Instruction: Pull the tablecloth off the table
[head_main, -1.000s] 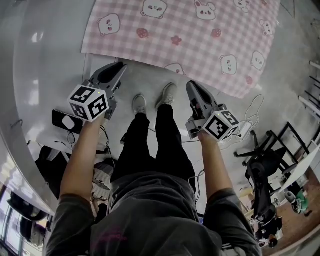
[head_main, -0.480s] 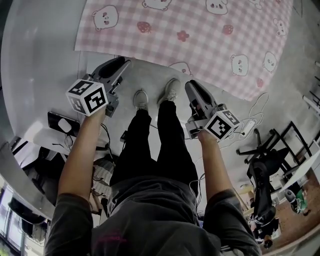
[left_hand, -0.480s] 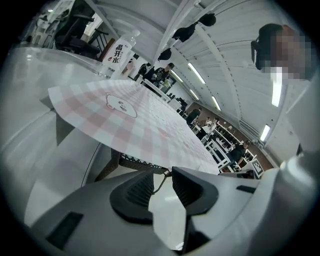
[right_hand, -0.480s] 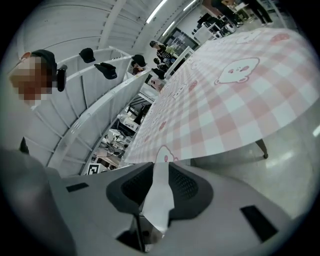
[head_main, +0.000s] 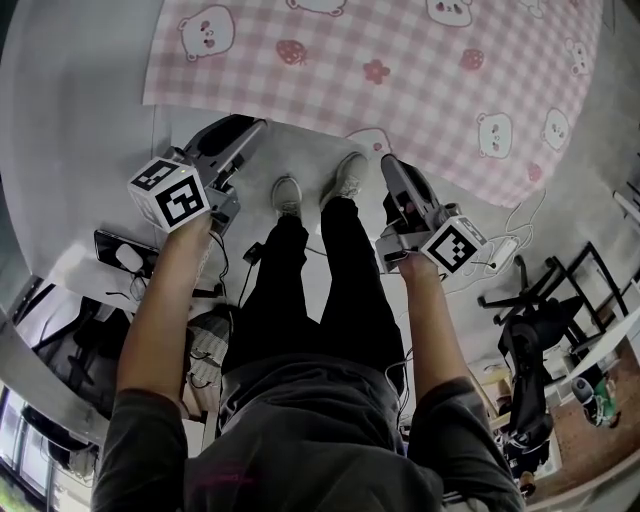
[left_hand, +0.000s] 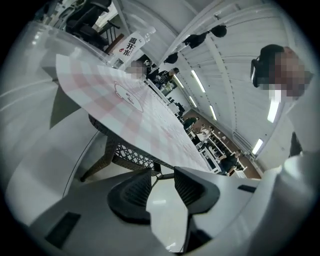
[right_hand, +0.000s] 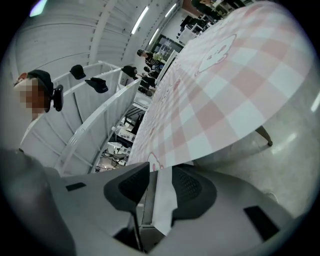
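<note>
The pink checked tablecloth (head_main: 400, 60) with bear prints covers the table at the top of the head view, its near edge overhanging. My right gripper (head_main: 388, 162) reaches that edge; in the right gripper view a strip of the tablecloth (right_hand: 235, 85) lies between the jaws of the right gripper (right_hand: 161, 172), against the right-hand pad, with a dark gap on the other side. My left gripper (head_main: 248, 126) is held just short of the edge. In its own view the left gripper (left_hand: 162, 175) is open with only floor between the jaws, below the tablecloth (left_hand: 125, 105).
A wicker table base (left_hand: 125, 155) shows under the cloth, and a water bottle (left_hand: 131, 47) stands at the far end. The person's shoes (head_main: 287, 195) are by the table edge. Cables and a power strip (head_main: 497, 255) lie on the floor, with an office chair (head_main: 530, 330) to the right.
Both grippers have moved slightly closer to the cloth's near edge. The cloth strip stays between the right jaws. The left gripper view now shows the wicker base.
</note>
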